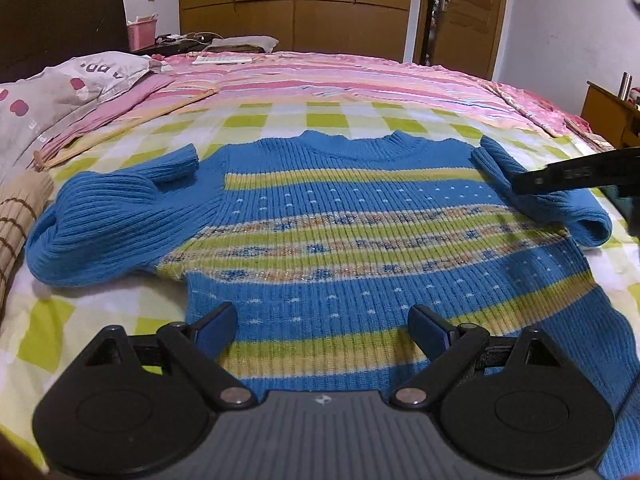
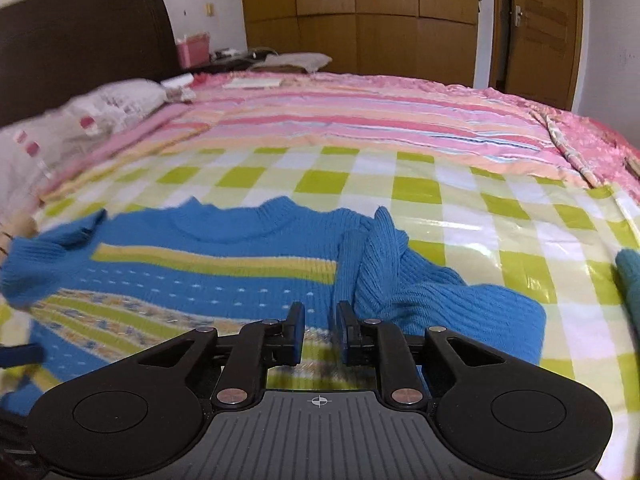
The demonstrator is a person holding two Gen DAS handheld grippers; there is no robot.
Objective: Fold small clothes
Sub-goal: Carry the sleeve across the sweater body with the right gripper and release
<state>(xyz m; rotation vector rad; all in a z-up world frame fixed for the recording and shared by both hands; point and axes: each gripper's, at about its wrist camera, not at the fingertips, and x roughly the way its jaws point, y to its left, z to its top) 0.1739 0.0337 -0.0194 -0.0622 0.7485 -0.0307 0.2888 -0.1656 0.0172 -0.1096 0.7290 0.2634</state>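
A small blue knit sweater (image 1: 340, 220) with yellow, green and patterned stripes lies flat, face up, on the bed, collar away from me. Both sleeves are folded back on themselves, the left sleeve (image 1: 100, 216) at the left and the right sleeve (image 1: 560, 200) at the right. My left gripper (image 1: 324, 326) is wide open and empty above the sweater's hem. My right gripper (image 2: 320, 330) is narrowly open and empty, just above the sweater's chest beside the right sleeve (image 2: 400, 276). It shows in the left wrist view (image 1: 576, 176) as a dark bar over that sleeve.
The bed has a green and white checked sheet (image 1: 240, 120) and a pink striped cover (image 1: 320, 80) beyond it. Pillows (image 1: 60, 92) lie at the left. A teal cloth (image 2: 630, 280) sits at the right. Wardrobe and door stand behind.
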